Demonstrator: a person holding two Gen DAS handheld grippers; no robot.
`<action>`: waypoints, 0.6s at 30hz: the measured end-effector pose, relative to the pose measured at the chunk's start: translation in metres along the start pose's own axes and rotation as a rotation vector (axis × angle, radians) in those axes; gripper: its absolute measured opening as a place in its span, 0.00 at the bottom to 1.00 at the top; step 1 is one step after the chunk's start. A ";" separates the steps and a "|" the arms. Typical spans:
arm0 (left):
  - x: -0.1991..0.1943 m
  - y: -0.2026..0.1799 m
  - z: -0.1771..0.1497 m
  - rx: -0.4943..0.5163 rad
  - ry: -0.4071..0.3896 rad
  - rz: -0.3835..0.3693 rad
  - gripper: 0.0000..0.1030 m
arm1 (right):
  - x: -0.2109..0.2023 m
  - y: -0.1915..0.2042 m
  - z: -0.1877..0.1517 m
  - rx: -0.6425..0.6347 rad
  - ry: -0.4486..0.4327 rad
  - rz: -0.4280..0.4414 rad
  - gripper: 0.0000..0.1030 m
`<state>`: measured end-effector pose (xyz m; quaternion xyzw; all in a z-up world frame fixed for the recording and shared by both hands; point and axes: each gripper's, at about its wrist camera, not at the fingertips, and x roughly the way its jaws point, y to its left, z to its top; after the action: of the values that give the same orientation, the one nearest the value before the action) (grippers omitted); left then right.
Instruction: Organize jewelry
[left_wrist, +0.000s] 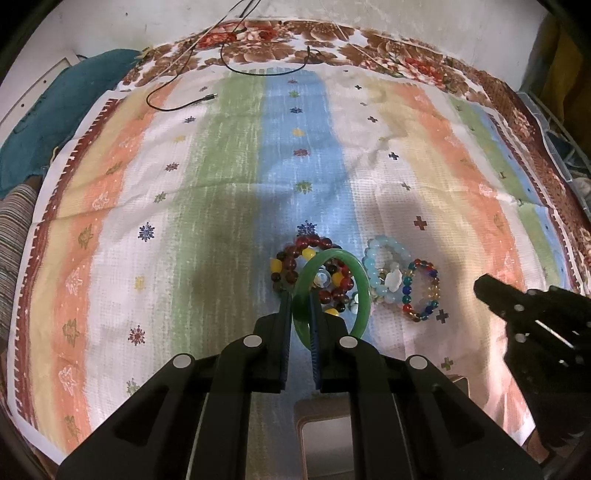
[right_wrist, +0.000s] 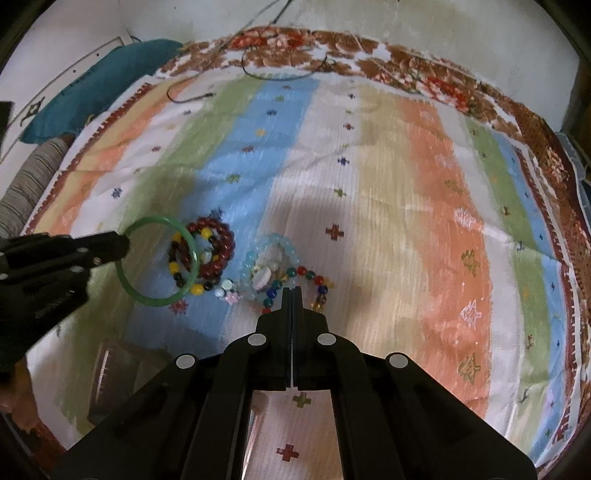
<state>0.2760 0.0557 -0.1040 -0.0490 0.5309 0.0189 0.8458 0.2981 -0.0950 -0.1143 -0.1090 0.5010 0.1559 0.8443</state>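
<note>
Jewelry lies in a small cluster on the blue and white stripes of the striped cloth that covers the surface. The green bangle is pinched by its rim between the narrowed fingers of the left gripper, tilted up so its ring frames the beads behind it; in the right wrist view the same bangle hangs over the blue stripe. Just beyond it sits the dark red bead bracelet, tangled with a string of yellow, brown and red beads, the two touching. To the right, close beside them, is the pale blue bead bracelet with a white charm, and touching that the multicolored bead bracelet. A few loose small beads lie between the two groups.

The right gripper has its fingers pressed together with nothing between them, tips right at the multicolored bracelet, part of which they hide. A dark brown box sits near the bottom left of the right wrist view. At the far edge a thin black cable trails across the cloth, and a teal cloth lies off to the left
</note>
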 end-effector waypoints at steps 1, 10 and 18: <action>0.001 0.000 0.000 0.000 0.000 0.001 0.08 | 0.004 -0.001 -0.001 0.000 0.018 0.001 0.01; 0.009 0.009 0.000 -0.015 0.020 0.004 0.10 | 0.028 -0.019 -0.006 0.066 0.088 0.002 0.33; 0.006 0.011 0.003 -0.014 0.007 -0.019 0.07 | 0.052 -0.023 -0.007 0.090 0.135 0.002 0.33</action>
<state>0.2800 0.0663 -0.1088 -0.0601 0.5331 0.0144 0.8438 0.3241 -0.1108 -0.1627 -0.0806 0.5633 0.1265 0.8125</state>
